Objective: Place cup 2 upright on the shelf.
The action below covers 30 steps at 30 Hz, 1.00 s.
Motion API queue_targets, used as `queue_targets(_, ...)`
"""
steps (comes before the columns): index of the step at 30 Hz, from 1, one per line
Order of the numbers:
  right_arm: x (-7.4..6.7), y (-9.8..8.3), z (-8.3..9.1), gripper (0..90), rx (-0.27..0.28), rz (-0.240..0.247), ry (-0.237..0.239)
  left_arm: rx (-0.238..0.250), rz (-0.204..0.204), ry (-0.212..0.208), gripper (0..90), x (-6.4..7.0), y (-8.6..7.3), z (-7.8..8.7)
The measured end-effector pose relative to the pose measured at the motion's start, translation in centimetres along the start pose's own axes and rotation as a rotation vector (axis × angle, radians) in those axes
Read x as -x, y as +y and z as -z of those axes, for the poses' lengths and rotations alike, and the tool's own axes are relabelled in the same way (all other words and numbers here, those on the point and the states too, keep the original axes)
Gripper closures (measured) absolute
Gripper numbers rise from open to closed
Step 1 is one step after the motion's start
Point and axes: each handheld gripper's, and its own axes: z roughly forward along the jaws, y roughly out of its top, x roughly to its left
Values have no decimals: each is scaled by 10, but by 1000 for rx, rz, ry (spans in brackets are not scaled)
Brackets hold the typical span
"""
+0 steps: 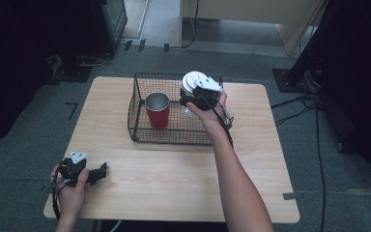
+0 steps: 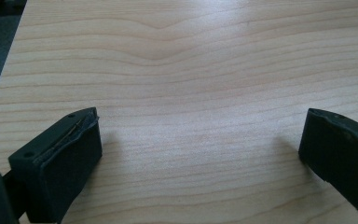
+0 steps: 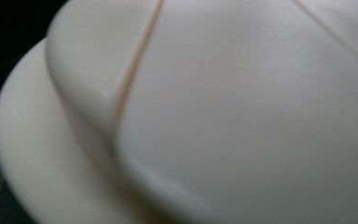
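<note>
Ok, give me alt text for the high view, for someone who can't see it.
A person's right gripper holds a round white lidded container over a black wire basket in which a red cup with a metal rim stands, on a light wooden table. The left gripper rests open near the table's front left corner.

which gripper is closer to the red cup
Right. The right gripper hangs over the wire basket beside the red cup; the left gripper rests on the table's near-left corner.
</note>
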Motion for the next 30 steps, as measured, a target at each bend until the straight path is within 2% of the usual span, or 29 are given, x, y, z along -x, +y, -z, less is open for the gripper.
queue_targets(4, 3, -6, -12, 159, -42, 2, -15, 0, 0, 0, 0, 0, 0, 0)
queue_targets(9, 8, -11, -22, 159, -79, -27, -20, 1, 1, 0, 0, 0, 0, 0)
queue_targets(22, 11, -23, -41, 159, -166, -9, -9, 1, 0, 0, 0, 0, 0, 0)
queue_targets(23, 11, -26, -43, 159, -192, -7, -6, 1, 0, -1, 0, 0, 0, 0)
queue_targets(27, 14, -26, -45, 158, -200, -48, 4, 2, -2, -4, 0, 0, 0, 0)
queue_targets(30, 14, -26, -45, 157, -205, -51, 4, 2, -2, -4, 0, 0, 0, 0)
